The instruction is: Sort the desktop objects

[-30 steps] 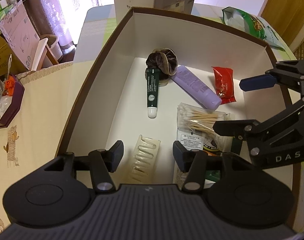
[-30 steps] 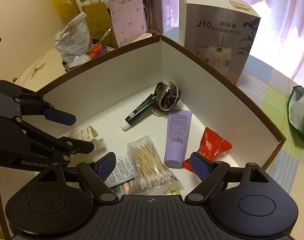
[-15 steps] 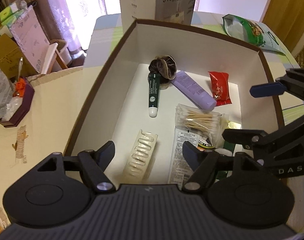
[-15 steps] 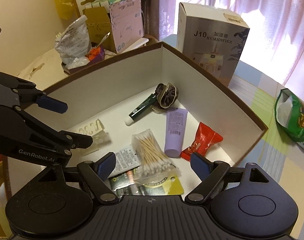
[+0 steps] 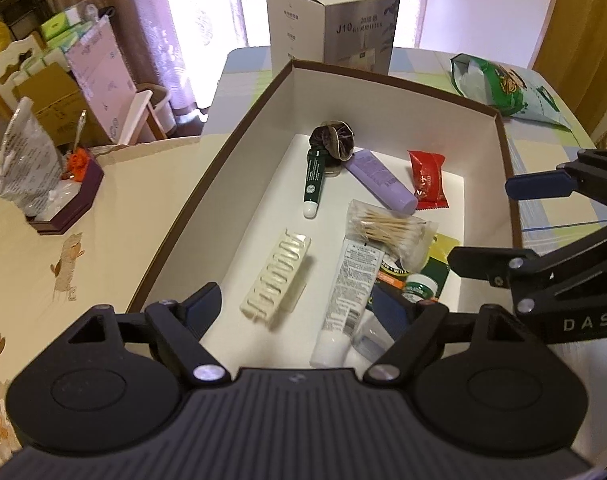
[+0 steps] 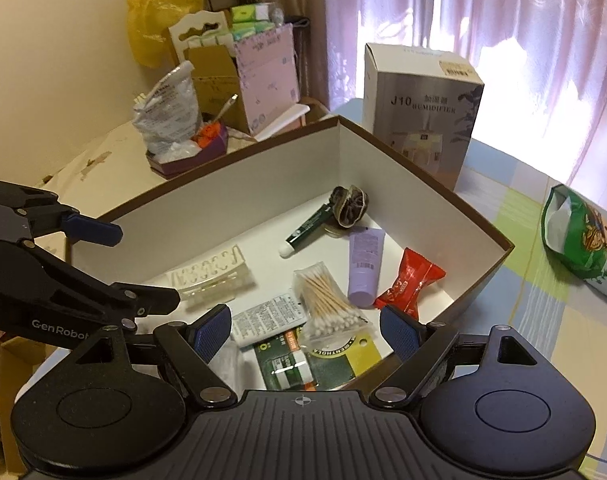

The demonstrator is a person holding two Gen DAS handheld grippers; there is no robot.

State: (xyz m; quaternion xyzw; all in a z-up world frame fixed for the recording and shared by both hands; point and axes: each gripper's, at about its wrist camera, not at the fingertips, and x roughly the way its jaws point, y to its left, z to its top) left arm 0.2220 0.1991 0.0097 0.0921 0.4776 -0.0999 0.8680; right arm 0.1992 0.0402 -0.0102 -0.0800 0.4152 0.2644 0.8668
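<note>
A brown-rimmed white box (image 5: 219, 184) (image 6: 423, 184) holds several items: a cream hair clip (image 5: 277, 280) (image 6: 211, 276), a green tube (image 5: 314, 180), a purple tube (image 5: 381, 180) (image 6: 365, 264), a red packet (image 5: 426, 179) (image 6: 409, 282), a cotton swab bag (image 5: 387, 228) (image 6: 327, 300), a dark scrunchie (image 5: 333, 140) and a white tube (image 5: 349, 296). My left gripper (image 5: 303, 312) is open and empty above the box's near end. My right gripper (image 6: 305, 334) is open and empty over the box's right side, and shows in the left wrist view (image 5: 503, 224).
A humidifier carton (image 5: 331, 28) (image 6: 419, 108) stands behind the box. A green snack bag (image 5: 507, 88) (image 6: 579, 236) lies on the tablecloth to the right. A purple tray with a silver bag (image 5: 43, 184) (image 6: 183, 148) sits to the left. Cartons and a chair stand beyond the table.
Both grippers have pulled up and back from the box, so more of it and the table shows. Both stay open and empty. The items in the box have not moved.
</note>
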